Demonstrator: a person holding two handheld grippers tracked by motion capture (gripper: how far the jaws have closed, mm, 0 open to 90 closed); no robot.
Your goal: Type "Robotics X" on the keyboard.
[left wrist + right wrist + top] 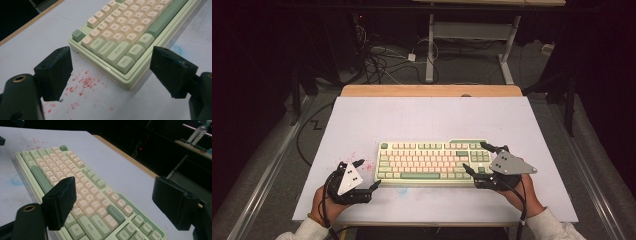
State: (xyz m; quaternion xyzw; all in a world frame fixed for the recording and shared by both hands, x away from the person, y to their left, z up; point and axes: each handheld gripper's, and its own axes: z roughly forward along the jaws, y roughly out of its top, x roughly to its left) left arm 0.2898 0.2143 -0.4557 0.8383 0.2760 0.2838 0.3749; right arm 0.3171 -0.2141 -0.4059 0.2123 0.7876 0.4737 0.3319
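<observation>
A pale green keyboard (432, 161) with cream and green keys lies on the white table top (432, 120), near its front. My left gripper (368, 174) is open just off the keyboard's left end, jaws pointing at the front left corner (125, 82). My right gripper (475, 157) is open at the keyboard's right end, its jaws spread above the rightmost keys. In the right gripper view the keyboard (82, 195) runs away between the two fingers (61, 202). Nothing is held by either gripper.
Red specks (85, 82) stain the table beside the keyboard's left end, and a faint blue smear (178, 48) lies in front of it. A wooden strip (432, 90) edges the table's far side. Cables (382, 60) and a desk frame stand on the floor beyond.
</observation>
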